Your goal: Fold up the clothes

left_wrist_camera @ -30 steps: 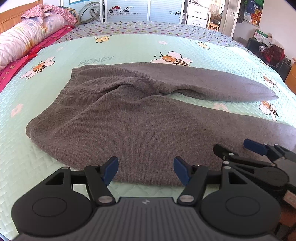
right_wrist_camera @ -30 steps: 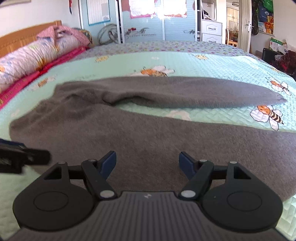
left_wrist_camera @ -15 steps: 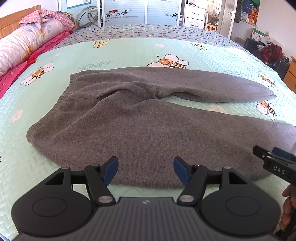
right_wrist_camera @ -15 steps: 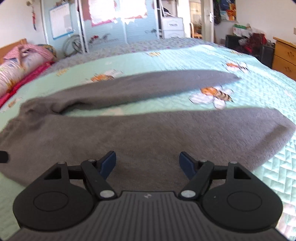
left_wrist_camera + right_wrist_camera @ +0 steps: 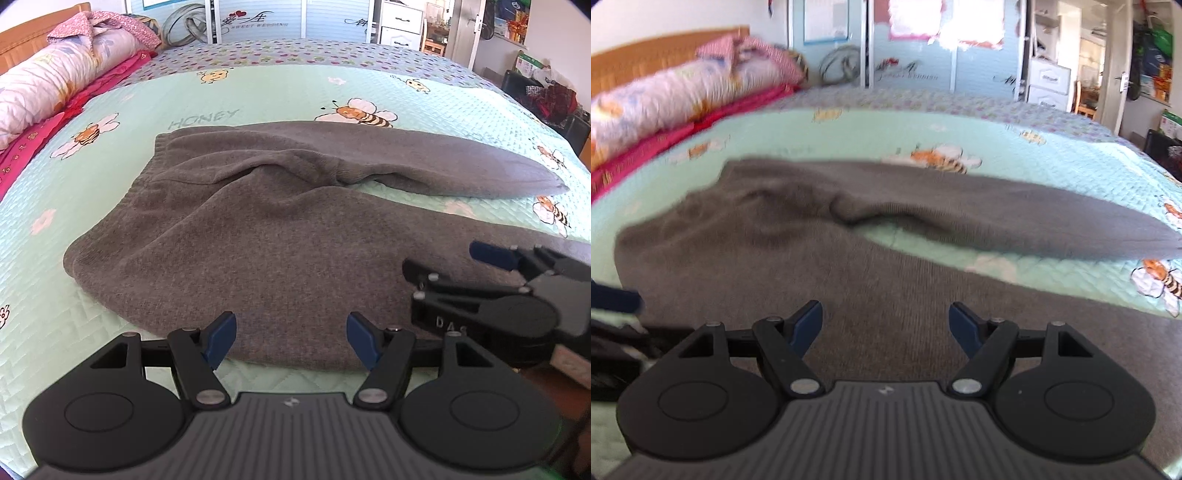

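Evidently the grey knit trousers are lying spread across the bed, near its front edge. Both the left tongs and right tongs are gaping empty. Soft, limp fabric; gripping the near hem edge looks best.

Mint quilted bedspread, bee print, word HONEY at 11 o'clock. Rolled floral quilt at 10 o'clock, wooden headboard behind it. White drawer unit at 1 o'clock.
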A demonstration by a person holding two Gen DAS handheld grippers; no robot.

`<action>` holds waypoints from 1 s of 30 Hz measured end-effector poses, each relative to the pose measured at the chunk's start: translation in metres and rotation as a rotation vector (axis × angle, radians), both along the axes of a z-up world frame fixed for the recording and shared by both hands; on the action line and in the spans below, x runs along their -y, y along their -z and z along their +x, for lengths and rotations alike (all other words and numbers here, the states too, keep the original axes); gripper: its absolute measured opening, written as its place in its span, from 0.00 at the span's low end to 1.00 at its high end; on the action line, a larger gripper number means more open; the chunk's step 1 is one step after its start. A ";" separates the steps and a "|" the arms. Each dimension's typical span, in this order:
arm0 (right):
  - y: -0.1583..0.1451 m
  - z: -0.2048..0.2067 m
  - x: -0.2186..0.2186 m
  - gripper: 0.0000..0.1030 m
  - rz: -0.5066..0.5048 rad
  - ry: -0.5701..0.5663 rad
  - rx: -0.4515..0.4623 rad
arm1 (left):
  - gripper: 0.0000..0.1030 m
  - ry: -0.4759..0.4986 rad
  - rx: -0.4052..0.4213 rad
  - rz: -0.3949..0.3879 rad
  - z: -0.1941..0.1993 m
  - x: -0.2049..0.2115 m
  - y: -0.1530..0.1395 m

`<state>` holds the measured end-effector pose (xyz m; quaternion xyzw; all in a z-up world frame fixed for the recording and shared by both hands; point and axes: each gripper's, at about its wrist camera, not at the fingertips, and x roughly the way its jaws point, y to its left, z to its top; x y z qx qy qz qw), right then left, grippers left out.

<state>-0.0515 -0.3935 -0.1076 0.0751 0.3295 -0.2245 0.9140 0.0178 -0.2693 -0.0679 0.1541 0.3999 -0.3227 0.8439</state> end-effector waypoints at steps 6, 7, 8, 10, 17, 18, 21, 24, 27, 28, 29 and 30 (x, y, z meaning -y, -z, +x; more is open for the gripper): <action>0.011 -0.051 0.035 0.80 0.023 0.115 0.009 | 0.67 -0.018 -0.010 0.000 0.007 -0.006 0.005; 0.011 -0.064 0.043 0.80 0.034 0.148 0.016 | 0.67 -0.021 -0.011 -0.002 0.007 -0.007 0.004; 0.010 -0.077 0.049 0.80 0.044 0.182 0.025 | 0.67 -0.024 -0.012 -0.004 0.007 -0.007 0.004; 0.005 -0.100 0.054 0.80 0.048 0.256 0.051 | 0.67 -0.028 -0.011 -0.015 0.007 -0.008 0.001; -0.017 -0.118 0.033 0.80 0.052 0.270 0.145 | 0.67 -0.033 -0.015 -0.030 0.007 -0.011 0.001; -0.020 -0.112 0.028 0.80 0.050 0.246 0.152 | 0.67 -0.038 -0.018 -0.031 0.008 -0.013 0.003; -0.030 -0.085 0.013 0.80 0.043 0.156 0.160 | 0.67 -0.055 -0.028 -0.033 0.014 -0.020 0.006; -0.041 -0.048 0.004 0.80 0.014 0.074 0.169 | 0.67 -0.088 -0.033 -0.049 0.029 -0.027 0.009; -0.052 -0.007 -0.001 0.80 -0.001 0.014 0.177 | 0.67 -0.143 -0.021 -0.065 0.051 -0.033 0.014; -0.055 0.009 -0.002 0.80 -0.004 -0.002 0.178 | 0.67 -0.168 -0.022 -0.071 0.060 -0.034 0.017; -0.057 0.024 -0.004 0.80 -0.008 -0.018 0.179 | 0.67 -0.194 -0.028 -0.077 0.069 -0.036 0.020; -0.058 0.040 -0.005 0.80 -0.015 -0.034 0.177 | 0.67 -0.215 -0.036 -0.082 0.077 -0.037 0.025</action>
